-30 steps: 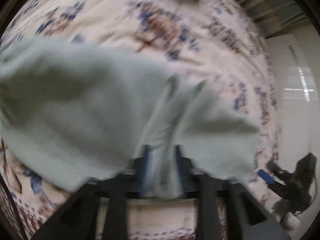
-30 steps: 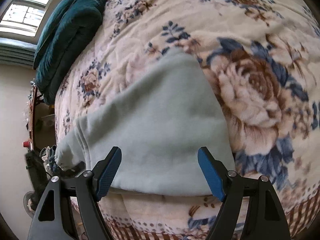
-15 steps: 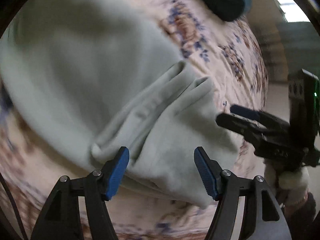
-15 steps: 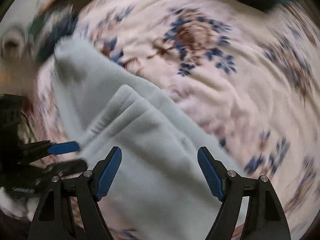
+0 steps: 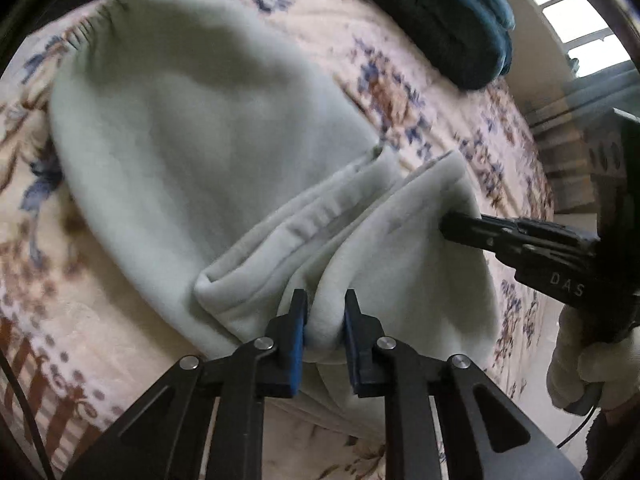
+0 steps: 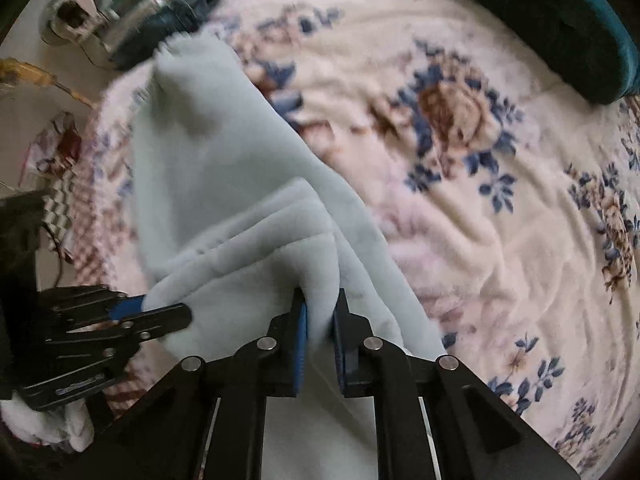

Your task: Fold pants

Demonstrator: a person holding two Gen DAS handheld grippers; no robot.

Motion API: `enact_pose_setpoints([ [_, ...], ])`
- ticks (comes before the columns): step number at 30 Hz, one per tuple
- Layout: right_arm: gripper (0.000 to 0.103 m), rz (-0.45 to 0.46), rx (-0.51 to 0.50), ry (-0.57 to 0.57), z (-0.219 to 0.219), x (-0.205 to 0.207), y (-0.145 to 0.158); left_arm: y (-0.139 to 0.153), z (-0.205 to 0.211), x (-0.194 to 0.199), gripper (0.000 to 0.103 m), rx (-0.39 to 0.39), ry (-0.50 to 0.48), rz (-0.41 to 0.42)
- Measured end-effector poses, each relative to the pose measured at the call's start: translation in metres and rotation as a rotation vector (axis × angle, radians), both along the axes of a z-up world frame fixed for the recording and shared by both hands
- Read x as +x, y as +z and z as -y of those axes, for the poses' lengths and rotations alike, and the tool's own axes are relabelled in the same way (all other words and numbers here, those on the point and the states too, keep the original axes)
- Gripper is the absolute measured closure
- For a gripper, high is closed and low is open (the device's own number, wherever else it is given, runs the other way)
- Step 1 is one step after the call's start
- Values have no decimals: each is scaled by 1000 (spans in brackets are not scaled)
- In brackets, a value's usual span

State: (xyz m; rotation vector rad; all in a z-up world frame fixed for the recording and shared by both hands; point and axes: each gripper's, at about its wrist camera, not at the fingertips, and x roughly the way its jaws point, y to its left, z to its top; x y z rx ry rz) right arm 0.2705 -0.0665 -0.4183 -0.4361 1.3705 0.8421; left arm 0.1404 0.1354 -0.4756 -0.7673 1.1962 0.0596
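Observation:
Pale green fleece pants (image 5: 208,132) lie folded on a floral bedspread (image 5: 400,92). My left gripper (image 5: 325,316) is shut on the bunched near edge of the pants, with cloth pinched between its blue pads. In the same view my right gripper (image 5: 452,228) bites the cloth's far right corner. The right wrist view shows the pants (image 6: 208,184) rising to a ridge, with my right gripper (image 6: 320,320) shut on a fold of them. My left gripper (image 6: 160,310) grips the cloth's edge at the left of that view.
A dark teal cushion (image 5: 440,20) lies at the far side of the bedspread, also the dark teal cushion (image 6: 560,28) at top right. A gloved hand (image 5: 584,364) holds the right gripper. Clutter and a wheeled item (image 6: 76,20) stand off the bed's edge.
Both grippers stood open over the pants half a second ago; both have now closed on the cloth. The right gripper swung round from the bed's side to the pants' far corner.

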Motion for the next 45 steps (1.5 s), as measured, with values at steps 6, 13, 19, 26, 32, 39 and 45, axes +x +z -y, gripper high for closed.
enact_pose_setpoints([
  [6,90,-6,54,27,-38,5,18,5,-24,-6,89,50,43,6],
  [13,75,-179,-129,-3,-83,21,-52,-51,-46,10,84,-44,17,-157],
  [19,8,-202,206,-394,27,26,21,-16,-64,7,42,-28,-44,-190],
  [26,7,-201,80,-993,196,-87,6,-8,-32,53,34,13,-221,-129],
  [32,10,-470,283,-1268,251,-171,-90,-37,20,87,35,113,-472,-149],
  [39,64,-340,407,-1301,243,-165,-94,-51,-1,63,63,187,-476,-203],
  [45,55,-449,241,-1162,234,-132,-88,-29,0,55,57,196,-465,-252],
])
